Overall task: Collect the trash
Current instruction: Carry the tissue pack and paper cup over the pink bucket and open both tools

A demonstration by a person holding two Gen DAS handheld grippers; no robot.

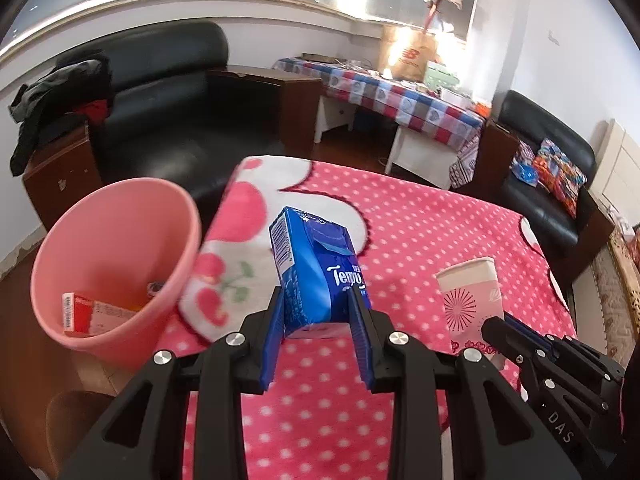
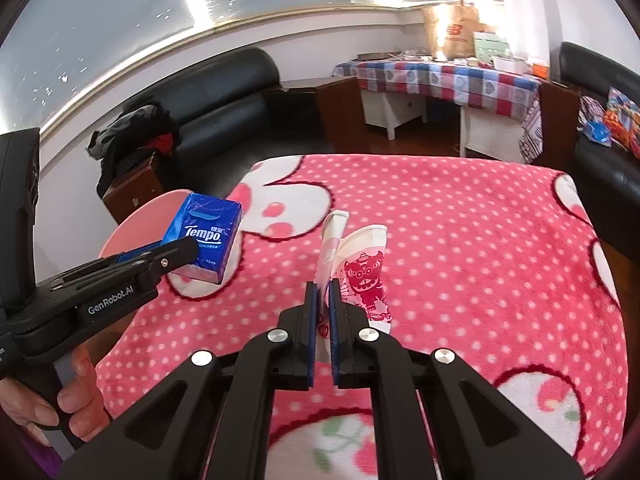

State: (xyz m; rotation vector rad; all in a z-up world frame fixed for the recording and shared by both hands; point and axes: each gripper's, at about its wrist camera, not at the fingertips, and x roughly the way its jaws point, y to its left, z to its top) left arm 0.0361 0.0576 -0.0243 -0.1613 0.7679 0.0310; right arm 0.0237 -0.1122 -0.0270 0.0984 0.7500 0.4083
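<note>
Pink fleece with white dots covers the bed (image 1: 420,216), the biggest thing before us, its blanket printed with white cartoon patches and red cherries. Behind it we see a black leather sofa (image 1: 168,92) along the wall with dark clothes (image 1: 60,96) heaped on its arm, and a table under a checked cloth (image 1: 384,92) crowded with a cardboard box and small clutter. A second black seat (image 1: 540,160) at the right holds bright patterned bags.

Beside the bed's left edge stands a pink bin (image 1: 116,264), its rim touching the hanging blanket in the left wrist view; a red and white carton (image 1: 92,312) lies at its bottom.

We hold the left gripper (image 1: 318,308) above the blanket, its blue pads pressed on the two sides of a blue Tempo tissue pack (image 1: 316,264), which stands upright between them, lifted off the fleece, with the bin just to its left. In the right wrist view we see a hand (image 2: 76,396) wrapped around that gripper's handle.

The right gripper (image 2: 324,300) is nearly closed, pinching the flattened wall of a white paper cup (image 2: 360,268) printed with a red lion figure. The cup sticks up from the pads, crushed and folded, over the middle of the bed.
</note>
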